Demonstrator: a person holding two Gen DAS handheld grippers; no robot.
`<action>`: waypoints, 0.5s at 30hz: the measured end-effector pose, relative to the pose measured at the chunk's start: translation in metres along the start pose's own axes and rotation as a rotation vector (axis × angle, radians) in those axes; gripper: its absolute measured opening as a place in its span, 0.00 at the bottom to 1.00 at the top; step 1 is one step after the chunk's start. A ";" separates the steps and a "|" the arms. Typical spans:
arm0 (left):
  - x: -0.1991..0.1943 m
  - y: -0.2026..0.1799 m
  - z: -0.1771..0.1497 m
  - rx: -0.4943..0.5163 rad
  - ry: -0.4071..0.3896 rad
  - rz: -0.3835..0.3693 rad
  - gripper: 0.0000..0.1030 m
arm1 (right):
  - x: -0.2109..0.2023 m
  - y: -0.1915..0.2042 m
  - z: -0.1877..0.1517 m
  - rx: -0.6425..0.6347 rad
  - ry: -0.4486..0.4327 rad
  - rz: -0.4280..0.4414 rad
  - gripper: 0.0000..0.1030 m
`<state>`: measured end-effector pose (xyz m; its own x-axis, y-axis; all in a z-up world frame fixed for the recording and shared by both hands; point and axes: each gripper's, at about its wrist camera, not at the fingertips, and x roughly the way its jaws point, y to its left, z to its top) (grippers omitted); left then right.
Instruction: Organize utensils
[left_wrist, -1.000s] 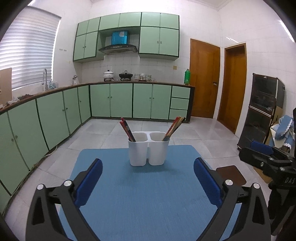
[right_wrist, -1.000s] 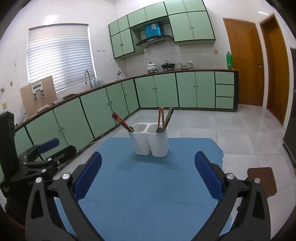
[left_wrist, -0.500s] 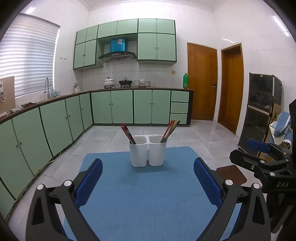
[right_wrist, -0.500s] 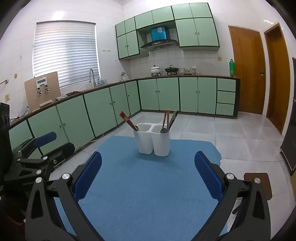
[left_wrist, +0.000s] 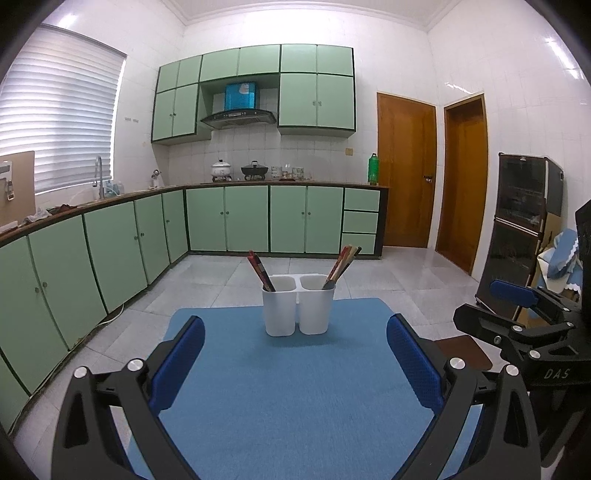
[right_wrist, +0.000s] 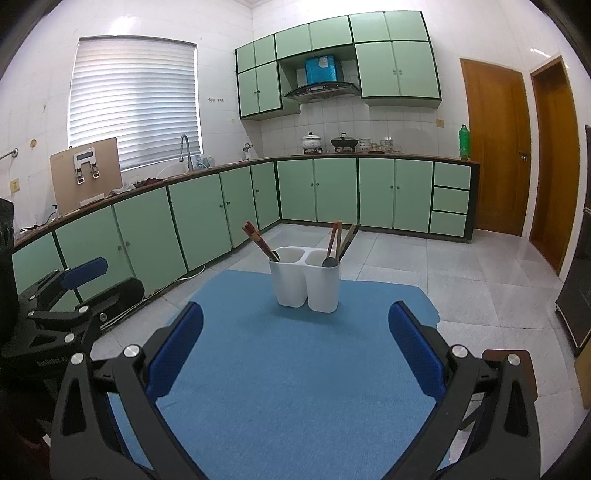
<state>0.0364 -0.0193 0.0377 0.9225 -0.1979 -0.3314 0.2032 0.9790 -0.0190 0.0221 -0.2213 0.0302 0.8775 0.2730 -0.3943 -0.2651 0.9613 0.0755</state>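
Note:
A white two-cup utensil holder (left_wrist: 297, 304) (right_wrist: 305, 278) stands upright near the far edge of a blue mat (left_wrist: 291, 387) (right_wrist: 295, 369). Red-brown chopsticks (left_wrist: 260, 270) (right_wrist: 257, 240) lean left in its left cup. Several utensils (left_wrist: 342, 266) (right_wrist: 340, 242), one a dark spoon, stand in its right cup. My left gripper (left_wrist: 295, 365) is open and empty, well short of the holder. My right gripper (right_wrist: 295, 362) is open and empty too. Each gripper shows at the edge of the other's view: the right one (left_wrist: 517, 332), the left one (right_wrist: 62, 306).
Green cabinets (left_wrist: 110, 251) run along the left and back walls of a tiled kitchen. Two wooden doors (left_wrist: 432, 173) are at the back right. A dark cabinet (left_wrist: 517, 236) stands at the right. A brown stool top (left_wrist: 463, 352) sits beside the mat's right edge.
Both grippers have drawn back and tilted up, so the holder looks smaller and lower in view. Both jaws stay open. The holder and utensils have not moved.

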 end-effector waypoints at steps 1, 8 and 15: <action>0.000 0.000 0.000 -0.001 0.000 0.000 0.94 | 0.000 0.001 0.000 0.000 -0.001 0.001 0.95; 0.000 0.001 0.001 -0.007 -0.005 0.004 0.94 | -0.004 0.002 -0.002 -0.013 -0.002 -0.001 0.95; 0.000 0.003 0.001 -0.007 -0.007 0.005 0.94 | -0.005 0.002 -0.003 -0.015 -0.004 -0.002 0.95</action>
<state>0.0367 -0.0167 0.0384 0.9256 -0.1937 -0.3253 0.1966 0.9802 -0.0244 0.0161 -0.2204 0.0292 0.8797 0.2712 -0.3905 -0.2693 0.9611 0.0609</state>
